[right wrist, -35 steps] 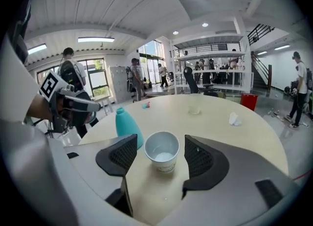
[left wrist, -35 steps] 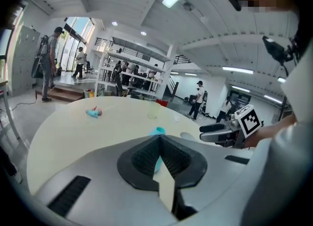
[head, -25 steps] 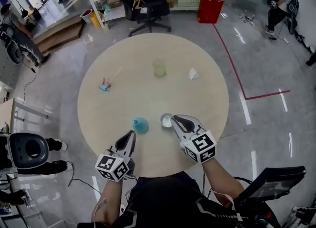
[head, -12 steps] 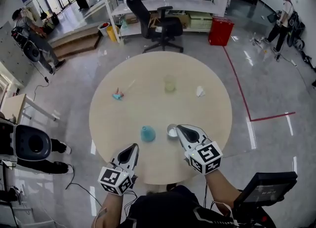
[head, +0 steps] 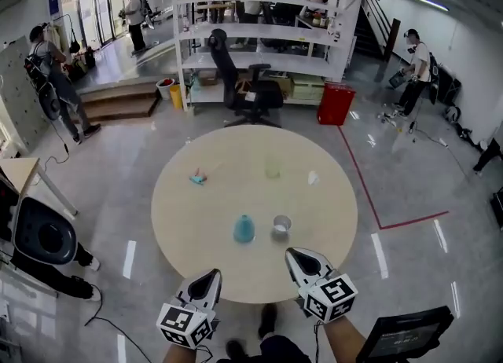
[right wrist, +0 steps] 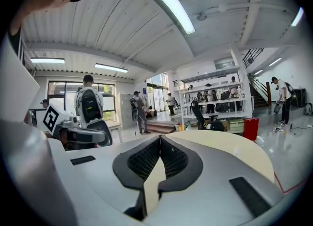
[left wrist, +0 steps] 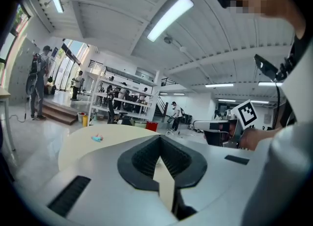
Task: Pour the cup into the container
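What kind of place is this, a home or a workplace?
Probably a large open workshop or lab hall, not a home. A tall white shelving rack stands behind an office chair, a red tape line marks the polished floor, and several people stand around the edges.

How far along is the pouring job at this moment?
Done, it seems: the cup stands upright on the table beside the teal container. In hand: nothing; left gripper and right gripper have jaws together, empty, well short of both. Left: likely nothing, but the container's contents cannot be seen.
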